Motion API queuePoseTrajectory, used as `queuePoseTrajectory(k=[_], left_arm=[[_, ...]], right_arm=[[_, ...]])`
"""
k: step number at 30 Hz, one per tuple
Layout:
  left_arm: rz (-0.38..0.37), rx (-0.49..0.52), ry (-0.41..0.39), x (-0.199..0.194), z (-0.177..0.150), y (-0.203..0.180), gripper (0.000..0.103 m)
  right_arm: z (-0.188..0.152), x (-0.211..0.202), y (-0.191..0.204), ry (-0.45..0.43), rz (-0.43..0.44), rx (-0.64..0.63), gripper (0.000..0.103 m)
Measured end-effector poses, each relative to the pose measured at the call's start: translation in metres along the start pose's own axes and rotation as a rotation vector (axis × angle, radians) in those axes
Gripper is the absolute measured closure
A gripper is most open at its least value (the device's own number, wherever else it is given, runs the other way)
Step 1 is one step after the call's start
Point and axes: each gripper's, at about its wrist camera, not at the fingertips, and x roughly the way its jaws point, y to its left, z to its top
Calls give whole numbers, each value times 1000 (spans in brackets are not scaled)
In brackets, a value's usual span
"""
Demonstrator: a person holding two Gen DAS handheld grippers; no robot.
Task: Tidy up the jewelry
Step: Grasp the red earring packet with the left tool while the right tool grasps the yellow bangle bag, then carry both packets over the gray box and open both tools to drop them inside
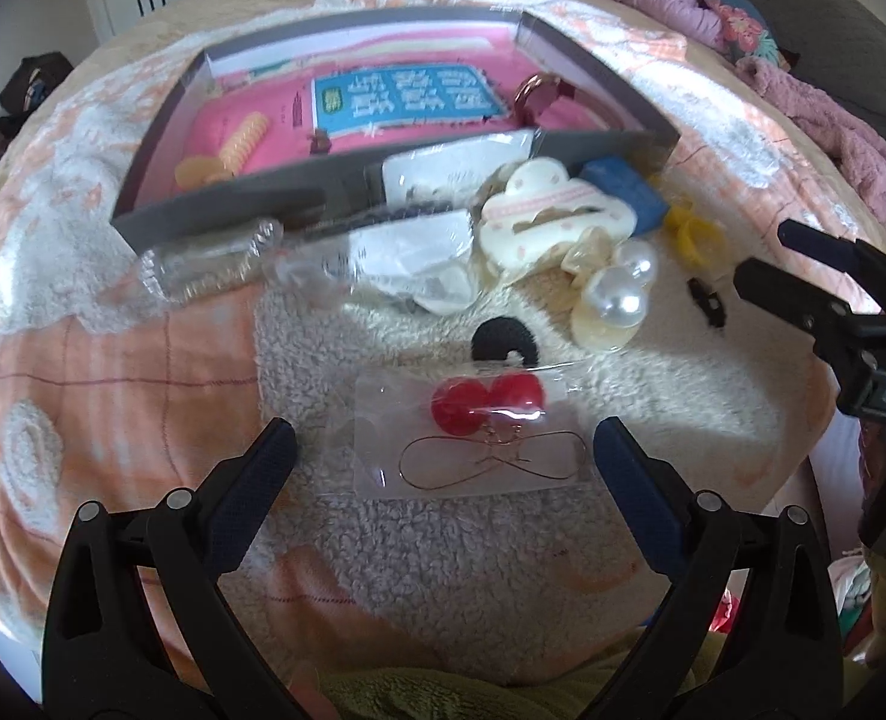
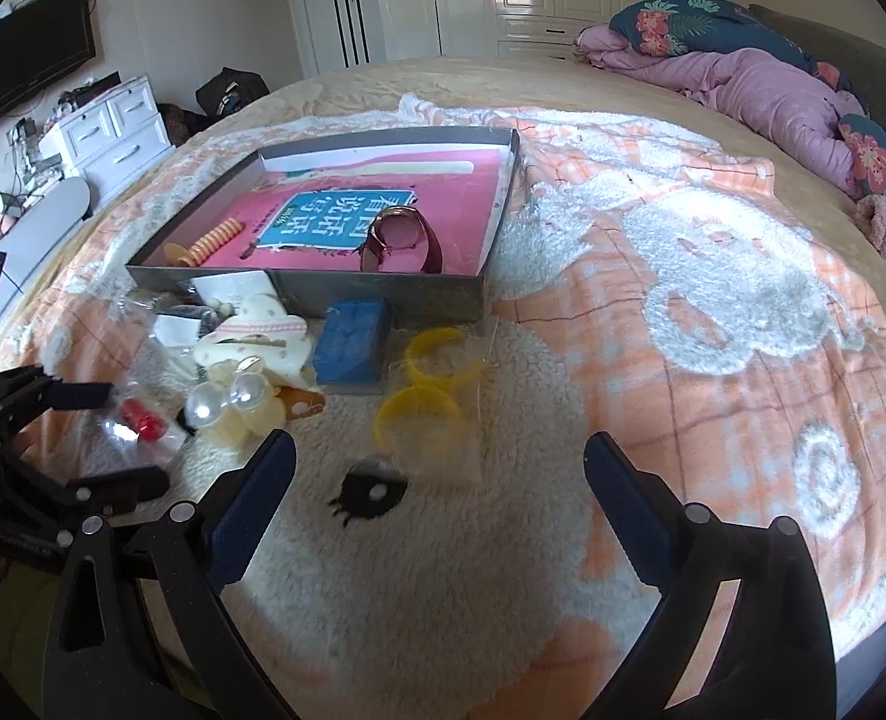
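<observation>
Jewelry heap beside gray box [image 2: 383, 294] on fleece blanket [image 2: 653, 324].
Both tongs gape wide, empty: left gripper [image 1: 443, 447] straddles clear packet [image 1: 464, 441] of red beads; right gripper [image 2: 440, 462] hovers near yellow rings [image 2: 431, 390].

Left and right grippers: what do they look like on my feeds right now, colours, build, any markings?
Both match: the left gripper and the right gripper have glossy black plastic linkage arms with round silver rivets, and flat jaws faced with dark blue textured pads. In the left wrist view the right gripper's body carries raised lettering, too partial to read. No cables or sleeves show.

- The blanket [image 2: 653, 312] is looking fleecy and matt.
- The pearl beads [image 1: 620, 288] are gleaming glossily.
- The clear bag [image 1: 461, 438] is shining like smooth plastic.
</observation>
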Motion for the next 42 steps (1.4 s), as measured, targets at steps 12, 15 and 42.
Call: queuePoseTrajectory(k=[12,15,42], left_arm=[[28,28,-23,7,3,-6,10],[42,48,-26,8,3,-9,14],[56,-29,-180,-54,5,24,26]], right_arm=[[9,42,-1,32,-57,-55,33],[8,43,0,24,-33,-69,52],[7,-40,-14,-85,40,1,60]])
